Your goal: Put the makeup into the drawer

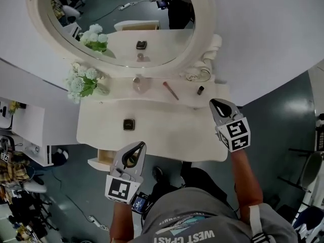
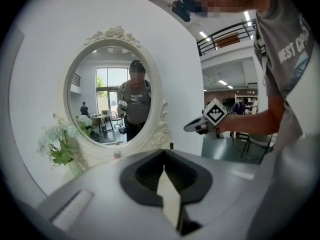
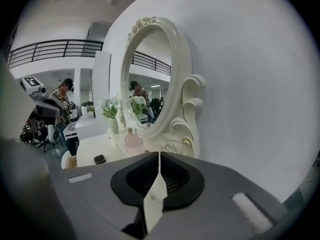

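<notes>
Cream-white wooden dressing table (image 1: 167,130) with an oval carved mirror (image 1: 202,29) is seen from above, against a pale wall. At its back left corner a bunch of white flowers (image 1: 81,82) is placed, and on the raised back ledge, near the middle, a pink glass bottle (image 1: 137,84).

The makeup is not yet moved. A small dark square compact (image 1: 128,124) lies on the tabletop toward the front left. A slim brush with a reddish handle (image 1: 170,90) and a short dark tube (image 1: 200,90) lie on the back ledge, toward the right.

Under the front left corner a shallow drawer with a light wooden inside (image 1: 103,158) is pulled out, probably so that things can be dropped in from above.

The left gripper (image 1: 133,155) is held at the front edge, just beside the drawer. The right gripper (image 1: 221,108) is held over the right edge, near the tube. Both are clenched, jaws together, with nothing between them. An approach is judged to be under way.
</notes>
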Demonstrator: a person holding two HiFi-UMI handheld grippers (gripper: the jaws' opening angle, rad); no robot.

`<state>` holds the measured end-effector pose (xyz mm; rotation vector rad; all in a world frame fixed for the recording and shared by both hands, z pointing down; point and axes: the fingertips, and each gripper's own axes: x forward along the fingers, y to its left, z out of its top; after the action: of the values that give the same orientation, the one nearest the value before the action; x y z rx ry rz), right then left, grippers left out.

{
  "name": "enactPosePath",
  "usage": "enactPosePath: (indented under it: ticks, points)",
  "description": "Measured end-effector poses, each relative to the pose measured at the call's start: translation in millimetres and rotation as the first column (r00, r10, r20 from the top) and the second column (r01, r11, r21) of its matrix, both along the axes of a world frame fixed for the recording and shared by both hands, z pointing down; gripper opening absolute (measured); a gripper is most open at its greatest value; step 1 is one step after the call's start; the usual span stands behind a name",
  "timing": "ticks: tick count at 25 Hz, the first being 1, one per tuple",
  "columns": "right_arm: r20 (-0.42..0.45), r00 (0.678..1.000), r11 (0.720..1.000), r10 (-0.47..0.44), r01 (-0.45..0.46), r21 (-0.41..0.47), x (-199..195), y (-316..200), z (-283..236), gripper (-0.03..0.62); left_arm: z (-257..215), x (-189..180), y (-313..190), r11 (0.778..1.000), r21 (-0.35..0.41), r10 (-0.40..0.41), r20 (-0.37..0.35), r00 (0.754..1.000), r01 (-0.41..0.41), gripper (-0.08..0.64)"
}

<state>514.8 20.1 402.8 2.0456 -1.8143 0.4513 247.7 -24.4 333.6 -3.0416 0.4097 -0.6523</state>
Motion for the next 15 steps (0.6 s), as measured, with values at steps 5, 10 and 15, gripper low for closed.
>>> enactPosePath:
  ticks: [5,10,15]
  points:
    - [0.005,1.0,0.999,-0.009,0.01,-0.034,20.3,-23.6,28.8,0.032,17.3,3.6,-8.7,0.999,-0.021,-0.026,0.028,0.999,0.027,0.002]
    - [0.01,0.999,0.996,-0.043,0.044,-0.075,31.7,-43.5,58.5,0.067,38.6,5.7,-10.2,0.997,-0.048,-0.051,0.068,0.996,0.054,0.002]
    - [0.009,0.998,0.992,-0.06,0.061,-0.113,39.0,-60.1,81.4,0.121,54.6,9.1,-11.7,0.995,-0.074,-0.063,0.084,0.994,0.07,0.002]
